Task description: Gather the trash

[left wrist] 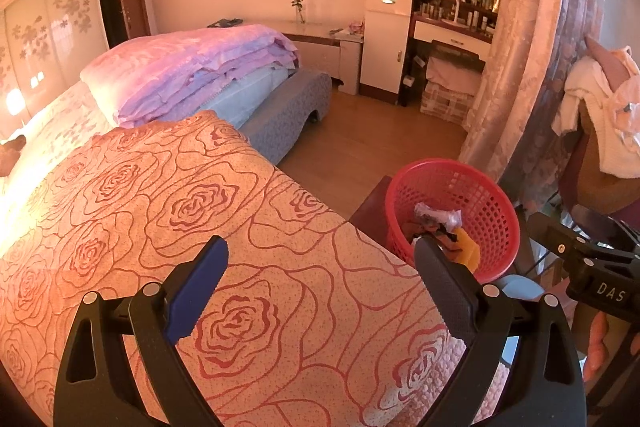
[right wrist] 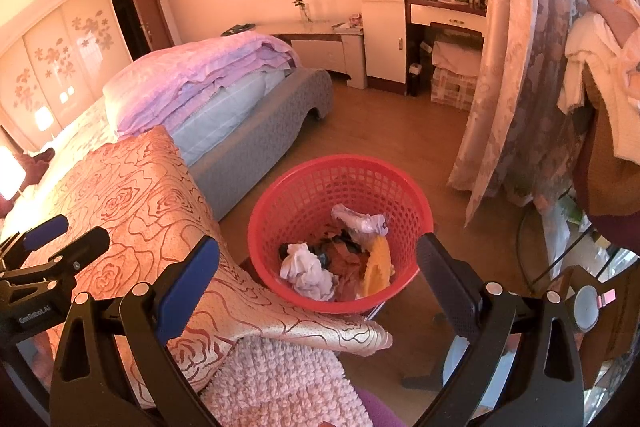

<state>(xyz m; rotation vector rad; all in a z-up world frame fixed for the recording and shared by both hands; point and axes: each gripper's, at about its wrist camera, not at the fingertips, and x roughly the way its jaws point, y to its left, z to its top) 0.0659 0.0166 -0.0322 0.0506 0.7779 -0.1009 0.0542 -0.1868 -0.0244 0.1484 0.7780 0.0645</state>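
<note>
Left gripper [left wrist: 320, 283] jaws wide, empty, over rose bedspread [left wrist: 168, 211]; right gripper [right wrist: 318, 273] jaws wide, empty, above red basket [right wrist: 316, 179]; crumpled trash [right wrist: 306, 269] inside, 12 o'clock of right jaws; probably just dropped.

Left gripper [left wrist: 320, 281] is hovering w/ jaws spread wide, nothing sitting between them; its blue-padded finger is standing on the left and its dark textured finger on the right. Right gripper [right wrist: 316, 277] is likewise gaping w/ nothing in its grasp (same blue/dark finger layout). In the left wrist view the right gripper's body is showing at the right edge, w/ the person's fingers [left wrist: 598, 343] wrapping under it. In the right wrist view the left gripper is poking in at the left edge, jaws parted, so both are sitting side by side.
</note>
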